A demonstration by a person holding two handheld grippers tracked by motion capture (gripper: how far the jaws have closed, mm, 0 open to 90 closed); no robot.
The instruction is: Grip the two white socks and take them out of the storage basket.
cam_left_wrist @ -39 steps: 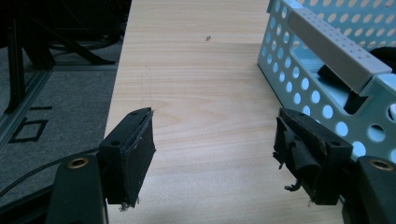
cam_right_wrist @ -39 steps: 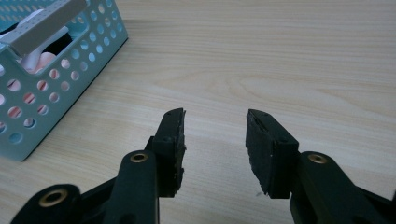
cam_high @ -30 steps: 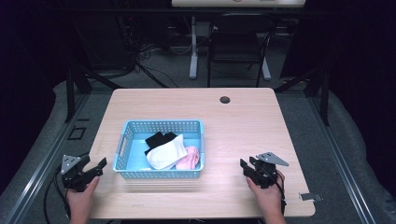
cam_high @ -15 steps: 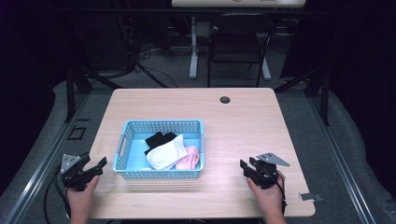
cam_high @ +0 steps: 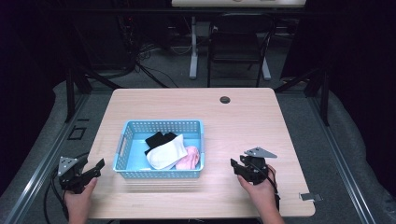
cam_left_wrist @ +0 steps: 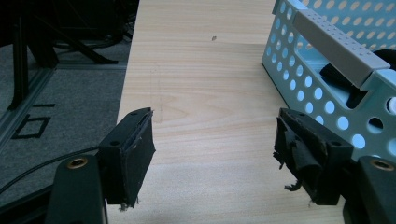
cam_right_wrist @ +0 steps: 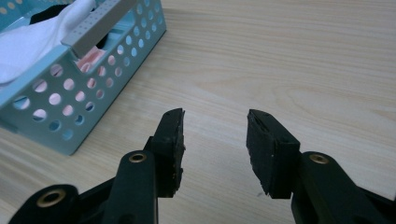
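Observation:
A light blue perforated basket sits on the wooden table, left of centre. In it lie a black sock, a white sock and a pink sock. My left gripper stands open at the table's front left edge, left of the basket, with nothing between its jaws. My right gripper is open too, low over bare wood right of the basket; its jaws hold nothing. The white sock bulges above the rim.
A small black round grommet is set in the table near its far edge. A small metal clip lies at the front right corner. Dark floor with cables, frame rails and a chair surrounds the table.

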